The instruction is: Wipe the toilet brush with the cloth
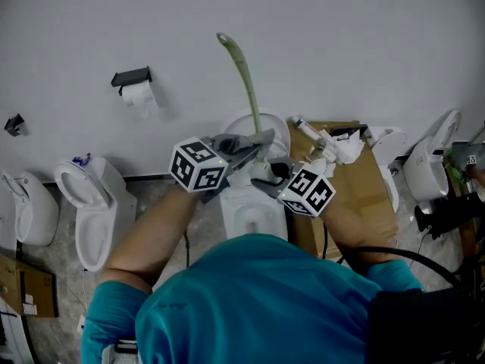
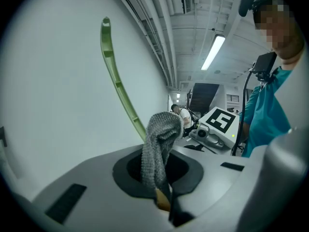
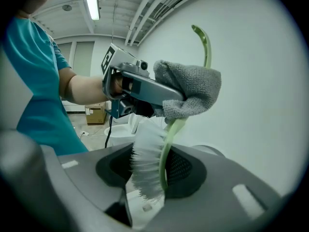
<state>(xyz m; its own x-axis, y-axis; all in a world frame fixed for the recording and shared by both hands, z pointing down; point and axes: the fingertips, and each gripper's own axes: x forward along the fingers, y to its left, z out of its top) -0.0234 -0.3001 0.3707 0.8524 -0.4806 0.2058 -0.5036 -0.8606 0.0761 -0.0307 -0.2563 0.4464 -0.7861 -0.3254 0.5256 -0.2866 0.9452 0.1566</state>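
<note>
Though pale, wall (image 1: pixel 364 44) behind toilet brush (image 1: pixel 246 82)

Grey cloth (image 3: pixel 193 88), pale-green toilet brush (image 3: pixel 166 146), white bristles (image 3: pixel 145 166).

1. The wall (image 1: pixel 341 36) stands close behind both hands; its bare stretch right of the brush (image 1: pixel 244 74) leaves room to move up and sideways.
2. The brush stands upright between the grippers and bars a straight pass across.
3. The left gripper (image 1: pixel 261 139), jaws pinching the cloth (image 2: pixel 159 139), crowds the right gripper (image 1: pixel 265 174), whose jaws clamp the brush head; hardly any gap between them.
4. A toilet (image 1: pixel 254 211) sits right underneath and a cluttered box (image 1: pixel 371 180) just beside it on the right.
5. The paper holder (image 1: pixel 132 78) hangs well apart, up left.
</note>
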